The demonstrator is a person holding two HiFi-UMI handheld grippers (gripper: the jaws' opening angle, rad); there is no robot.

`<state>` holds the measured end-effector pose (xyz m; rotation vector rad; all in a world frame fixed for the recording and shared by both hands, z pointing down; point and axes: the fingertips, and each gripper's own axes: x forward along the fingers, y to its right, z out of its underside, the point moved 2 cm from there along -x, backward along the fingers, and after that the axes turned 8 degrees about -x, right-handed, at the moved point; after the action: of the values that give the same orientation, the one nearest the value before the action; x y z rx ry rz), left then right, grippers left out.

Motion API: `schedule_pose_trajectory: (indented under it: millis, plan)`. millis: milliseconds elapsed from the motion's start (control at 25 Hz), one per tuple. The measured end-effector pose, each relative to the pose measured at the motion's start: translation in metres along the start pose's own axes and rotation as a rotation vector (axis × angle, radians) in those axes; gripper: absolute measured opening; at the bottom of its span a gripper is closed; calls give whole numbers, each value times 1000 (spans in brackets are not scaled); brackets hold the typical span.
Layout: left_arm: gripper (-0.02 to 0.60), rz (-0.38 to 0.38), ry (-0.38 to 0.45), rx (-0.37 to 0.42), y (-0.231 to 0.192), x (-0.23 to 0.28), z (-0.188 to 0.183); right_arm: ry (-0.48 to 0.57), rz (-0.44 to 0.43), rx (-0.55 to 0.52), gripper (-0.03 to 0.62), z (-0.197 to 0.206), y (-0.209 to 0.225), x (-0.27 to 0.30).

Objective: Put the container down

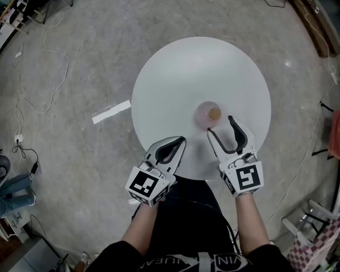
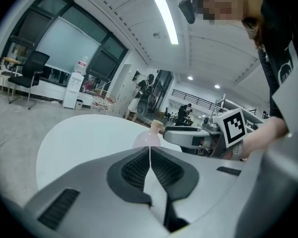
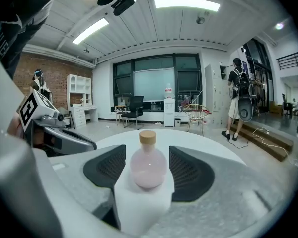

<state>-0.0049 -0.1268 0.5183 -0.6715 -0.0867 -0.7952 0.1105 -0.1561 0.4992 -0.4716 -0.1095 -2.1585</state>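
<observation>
- container (image 3: 148, 168): translucent pink, smooth and glossy; glass or clear plastic, can't tell which
- stopper (image 3: 147, 137): cork look, matt tan, slightly rough
- tabletop (image 1: 181, 78): white, smooth, matt with a faint sheen
- left hand-held gripper (image 1: 183, 139) and right hand-held gripper (image 1: 220, 124): light grey shells that look like matt plastic, finely grainy up close
- pads (image 3: 191, 175): black, rubbery look, fine ribbed texture, no gloss
- marker cubes (image 1: 143, 185): flat matt black-and-white print
- floor (image 1: 90, 67): grey, speckled, polished-concrete look, low sheen
</observation>
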Motion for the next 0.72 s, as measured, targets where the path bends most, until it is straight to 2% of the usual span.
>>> schedule_pose_trajectory:
  millis: [120,520,720]
  plan:
    - [15,23,7,9,5,-3,1,7,6,18,263,0,-3,-7]
    - [15,56,23,42,19,-9,-5,-4,-7,-29,78,-7,-17,-27]
    - [15,57,30,63,27,-11,-17,-1,-19,-37,30,-17,-20,-35]
